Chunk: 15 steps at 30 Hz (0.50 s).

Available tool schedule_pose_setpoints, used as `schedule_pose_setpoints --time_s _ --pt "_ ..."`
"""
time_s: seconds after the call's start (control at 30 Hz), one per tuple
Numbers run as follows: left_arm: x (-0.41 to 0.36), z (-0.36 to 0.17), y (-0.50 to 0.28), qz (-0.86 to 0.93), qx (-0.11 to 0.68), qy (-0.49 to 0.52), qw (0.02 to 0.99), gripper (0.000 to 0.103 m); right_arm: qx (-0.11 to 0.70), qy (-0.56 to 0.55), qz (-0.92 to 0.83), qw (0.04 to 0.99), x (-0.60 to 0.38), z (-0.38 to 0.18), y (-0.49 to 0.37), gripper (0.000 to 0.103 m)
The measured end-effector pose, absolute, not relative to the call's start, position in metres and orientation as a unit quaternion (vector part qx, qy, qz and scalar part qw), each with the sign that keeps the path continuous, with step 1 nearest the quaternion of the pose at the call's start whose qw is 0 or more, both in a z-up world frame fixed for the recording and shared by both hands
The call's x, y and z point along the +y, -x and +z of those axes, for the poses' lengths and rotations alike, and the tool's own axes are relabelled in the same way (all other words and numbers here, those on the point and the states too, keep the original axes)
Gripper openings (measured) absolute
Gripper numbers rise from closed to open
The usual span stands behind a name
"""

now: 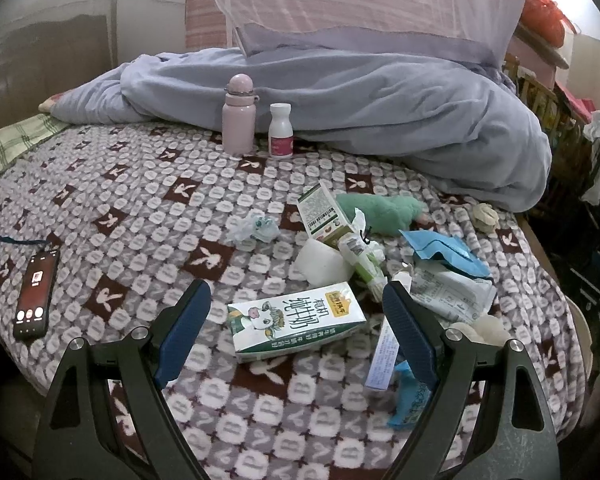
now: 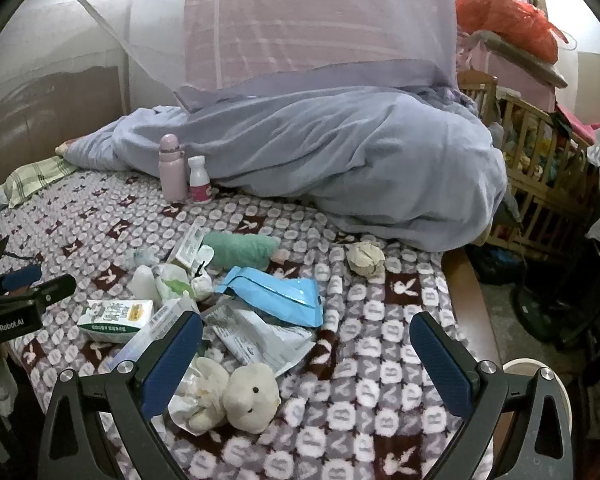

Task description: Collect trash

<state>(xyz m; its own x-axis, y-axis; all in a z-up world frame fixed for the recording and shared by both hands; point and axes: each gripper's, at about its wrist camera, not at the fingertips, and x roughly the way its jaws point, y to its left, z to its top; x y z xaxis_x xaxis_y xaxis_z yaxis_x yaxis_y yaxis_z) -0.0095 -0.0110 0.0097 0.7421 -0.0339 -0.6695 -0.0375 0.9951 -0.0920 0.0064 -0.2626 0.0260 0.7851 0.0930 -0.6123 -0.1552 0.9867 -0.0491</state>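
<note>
Hovering over the near edge of the bed, my left gripper is spread wide with nothing between its blue ribbed pads, and the milk carton lies flat on the blanket right in that gap, touching neither finger as far as I can see. It is a rectangular paper carton, white and green with a cartoon cow, its long axis running roughly left to right across the view and tilted slightly up toward the right. Just beyond it the rest of the trash is heaped together: a second carton angled away from me, a crumpled blue plastic pouch, a creased white printed wrapper, and a slim white box lying lengthwise beside the right finger. A wad of clear plastic sits apart to the left. My right gripper is likewise wide open and empty, above the fleecy rabbit-patterned blanket near the bed's right edge, with a fuzzy cream toy bear just inside its left finger and the blue pouch beyond. Toward the far edge, against the rumpled pale blue duvet, a smooth pink flask and a white pill bottle stand upright side by side. A phone lies near the left edge.
</note>
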Motion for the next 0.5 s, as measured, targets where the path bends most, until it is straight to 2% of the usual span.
schedule_pose_setpoints --time_s 0.5 --pt "-0.015 -0.003 0.001 -0.031 0.387 0.063 0.920 0.087 0.362 0.033 0.094 0.927 -0.273 -0.001 -0.004 0.102"
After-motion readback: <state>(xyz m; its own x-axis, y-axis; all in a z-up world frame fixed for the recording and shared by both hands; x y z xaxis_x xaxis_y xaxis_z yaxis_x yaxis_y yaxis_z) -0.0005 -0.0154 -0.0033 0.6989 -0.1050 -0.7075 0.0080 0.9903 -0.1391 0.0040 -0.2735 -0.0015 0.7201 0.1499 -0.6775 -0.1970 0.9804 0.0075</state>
